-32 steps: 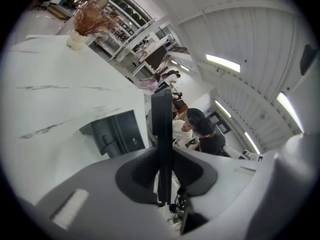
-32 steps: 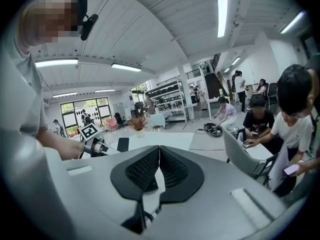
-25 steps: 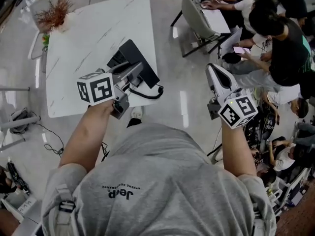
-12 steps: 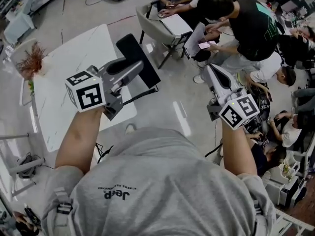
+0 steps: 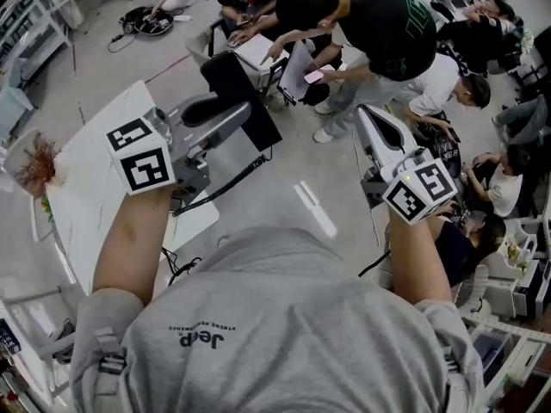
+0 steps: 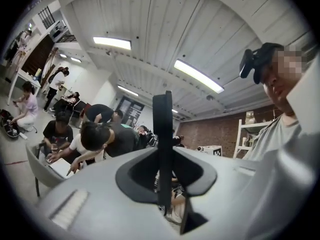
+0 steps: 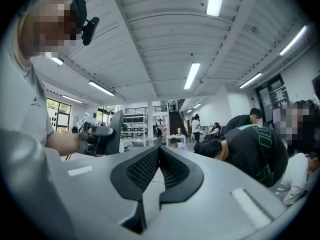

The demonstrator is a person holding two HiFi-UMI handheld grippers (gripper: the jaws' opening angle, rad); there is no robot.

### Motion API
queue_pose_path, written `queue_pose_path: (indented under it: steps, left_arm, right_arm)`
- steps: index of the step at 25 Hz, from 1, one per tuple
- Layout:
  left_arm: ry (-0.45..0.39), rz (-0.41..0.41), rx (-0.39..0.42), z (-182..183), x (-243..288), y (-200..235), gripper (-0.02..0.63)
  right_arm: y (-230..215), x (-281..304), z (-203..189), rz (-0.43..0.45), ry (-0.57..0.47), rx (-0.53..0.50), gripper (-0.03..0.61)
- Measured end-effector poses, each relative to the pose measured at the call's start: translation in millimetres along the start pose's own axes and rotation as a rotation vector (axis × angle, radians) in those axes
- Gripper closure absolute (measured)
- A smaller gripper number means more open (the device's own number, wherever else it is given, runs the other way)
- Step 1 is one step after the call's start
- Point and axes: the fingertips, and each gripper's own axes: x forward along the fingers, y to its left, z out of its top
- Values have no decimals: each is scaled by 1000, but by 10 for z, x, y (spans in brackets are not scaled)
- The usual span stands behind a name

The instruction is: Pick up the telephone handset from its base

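A flat black telephone (image 5: 234,89) hangs in the air above the floor, with its cord (image 5: 225,179) trailing down toward the table. My left gripper (image 5: 243,112) is shut on it. In the left gripper view the phone's thin black edge (image 6: 162,134) stands upright, clamped in my left gripper (image 6: 163,171). I cannot tell handset from base in this slab. My right gripper (image 5: 368,117) is held level at the right, shut, with nothing in it. In its own view the right gripper (image 7: 159,151) has its ribbed pads pressed together.
The white marble-look table (image 5: 95,162) lies below left, with a dried plant (image 5: 34,166) at its edge. Several people sit or bend over chairs and laptops ahead, one in a black and green shirt (image 5: 379,24). A shelf unit (image 5: 516,282) stands at the right.
Both grippers have risen. The black phone has come up off the white table with the left gripper, its cord pulled straighter. The head view has swung up toward the group of people.
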Motion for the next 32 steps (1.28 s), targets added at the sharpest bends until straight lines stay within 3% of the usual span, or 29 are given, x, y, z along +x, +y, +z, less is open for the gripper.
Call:
queue_pose_path:
  steps: [12,32]
  left_arm:
    - [-38,-149,78,199,61,-278,476]
    - [-46,-177,106,293,103,-414,476]
  right_arm:
    - [50,-116,297,-78,-82,-59,574]
    - [90,-18,464,-54,-96,-75,575]
